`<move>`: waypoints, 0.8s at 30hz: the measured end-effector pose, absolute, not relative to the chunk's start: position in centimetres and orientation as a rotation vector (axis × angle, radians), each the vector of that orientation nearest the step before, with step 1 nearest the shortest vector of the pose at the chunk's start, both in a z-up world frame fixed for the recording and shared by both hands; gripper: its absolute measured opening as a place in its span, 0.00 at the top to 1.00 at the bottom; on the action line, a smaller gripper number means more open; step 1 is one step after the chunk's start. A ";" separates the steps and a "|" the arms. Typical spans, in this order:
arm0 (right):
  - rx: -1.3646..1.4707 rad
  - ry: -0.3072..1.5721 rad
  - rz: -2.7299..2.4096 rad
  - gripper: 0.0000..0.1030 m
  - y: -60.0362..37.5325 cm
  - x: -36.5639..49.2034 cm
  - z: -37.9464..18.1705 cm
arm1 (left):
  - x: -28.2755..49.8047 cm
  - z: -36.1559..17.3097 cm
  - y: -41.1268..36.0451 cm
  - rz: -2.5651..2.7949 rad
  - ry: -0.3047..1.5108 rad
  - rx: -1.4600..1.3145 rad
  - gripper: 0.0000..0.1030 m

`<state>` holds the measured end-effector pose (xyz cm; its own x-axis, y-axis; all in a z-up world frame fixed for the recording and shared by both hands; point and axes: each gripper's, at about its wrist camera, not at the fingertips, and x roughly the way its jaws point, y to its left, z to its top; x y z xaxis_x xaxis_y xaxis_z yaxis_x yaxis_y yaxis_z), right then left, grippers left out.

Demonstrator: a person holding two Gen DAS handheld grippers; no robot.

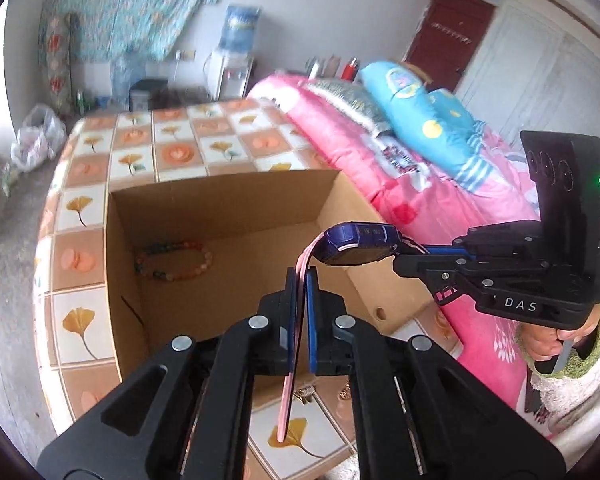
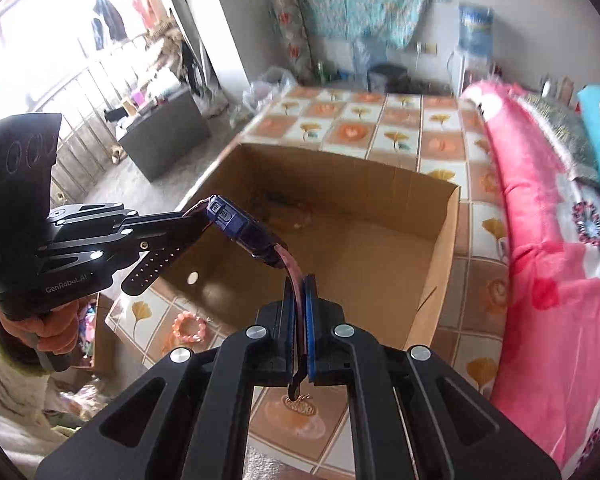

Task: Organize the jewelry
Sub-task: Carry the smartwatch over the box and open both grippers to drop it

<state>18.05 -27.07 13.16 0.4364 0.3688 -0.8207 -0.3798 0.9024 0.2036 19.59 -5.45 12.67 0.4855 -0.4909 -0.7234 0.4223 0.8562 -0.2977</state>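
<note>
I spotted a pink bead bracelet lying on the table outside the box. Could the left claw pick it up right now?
Probably not as things stand. The left claw is shut on one strap of the watch, and the right claw grips the other. The pink bracelet lies uncovered beside the cardboard box, but the claw isn't free.

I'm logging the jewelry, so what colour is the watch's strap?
Pink; the watch has a dark blue case. The strap shows best in the left wrist view.

A blue watch [image 1: 356, 242] with pink strap (brown box [image 1: 236, 196]), over a ginkgo-leaf checked cloth [image 1: 140, 148].
</note>
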 end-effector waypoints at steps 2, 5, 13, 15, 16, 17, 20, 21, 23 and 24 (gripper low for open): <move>-0.022 1.097 0.456 0.95 -26.9 20.9 12.0 | 22.5 11.0 -5.8 -0.548 0.990 -0.093 0.96; -0.080 1.218 0.432 0.95 -26.3 24.5 9.4 | 26.9 7.6 -6.5 -0.546 1.151 -0.126 0.97; -0.206 1.408 0.363 0.92 -25.4 32.4 3.4 | 33.3 -1.7 -6.6 -0.518 1.496 -0.307 0.96; -0.259 1.410 0.350 0.86 -24.8 33.4 2.8 | 34.3 -3.3 -6.7 -0.500 1.540 -0.330 0.96; -0.278 1.408 0.333 0.84 -24.6 34.1 2.6 | 34.4 -3.7 -6.7 -0.490 1.551 -0.332 0.96; -0.287 1.400 0.323 0.81 -24.4 34.4 2.6 | 34.5 -4.1 -6.7 -0.483 1.558 -0.333 0.93; -0.304 1.356 0.313 0.70 -24.2 35.5 3.2 | 34.4 -4.5 -6.5 -0.475 1.557 -0.353 0.91; -0.290 1.332 0.311 0.68 -24.3 35.8 3.7 | 34.3 -4.5 -6.4 -0.477 1.559 -0.363 0.91; -0.239 1.326 0.332 0.68 -24.6 36.1 4.3 | 34.1 -4.6 -6.3 -0.476 1.562 -0.370 0.88; -0.212 1.321 0.338 0.68 -25.0 36.1 4.5 | 34.0 -4.6 -6.1 -0.468 1.563 -0.371 0.87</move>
<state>36.11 -24.96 4.55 0.2091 0.1211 -0.9704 -0.3600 0.9322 0.0388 33.99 -6.13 -4.59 -0.0480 -0.5065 -0.8609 0.0502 0.8596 -0.5085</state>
